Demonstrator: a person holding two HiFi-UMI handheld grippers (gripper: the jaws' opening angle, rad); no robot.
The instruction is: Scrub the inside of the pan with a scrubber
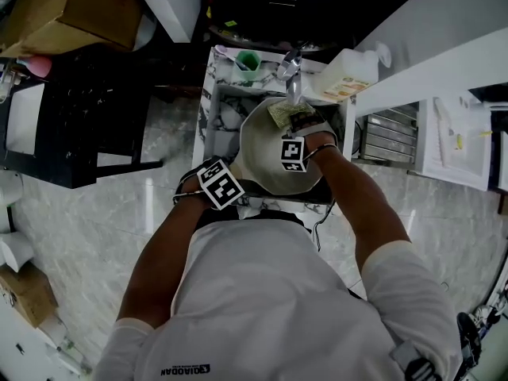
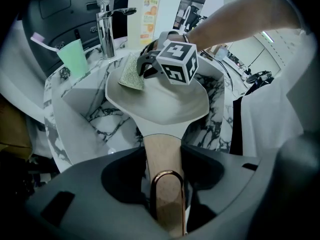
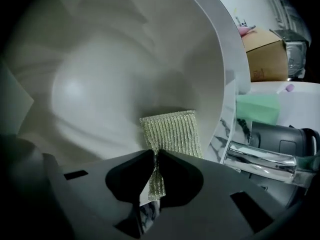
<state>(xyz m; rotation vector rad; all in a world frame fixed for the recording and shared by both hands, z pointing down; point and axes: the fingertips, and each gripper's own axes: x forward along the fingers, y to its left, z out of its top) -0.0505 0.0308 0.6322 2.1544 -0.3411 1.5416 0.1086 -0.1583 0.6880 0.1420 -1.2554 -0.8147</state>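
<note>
Left side first: my left gripper [image 2: 162,156] is clamped on the wooden handle [image 2: 160,144], which runs straight away from me to the pan [image 2: 165,106] over the sink [image 2: 75,109]. Beyond, my right gripper [image 3: 156,156] pinches the scrubber [image 3: 172,131], pressed on the far inside wall, by the faucet [image 2: 106,26].

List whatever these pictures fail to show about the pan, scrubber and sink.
- Head view: the handle of the pan, under the cube of the left gripper.
- Left gripper view: jaws of the right gripper, behind its own cube; label print on the bottle, too small.
- Right gripper view: far face of the scrubber, turned toward the pan.
- All views: bottom of the sink, covered by the pan.
</note>
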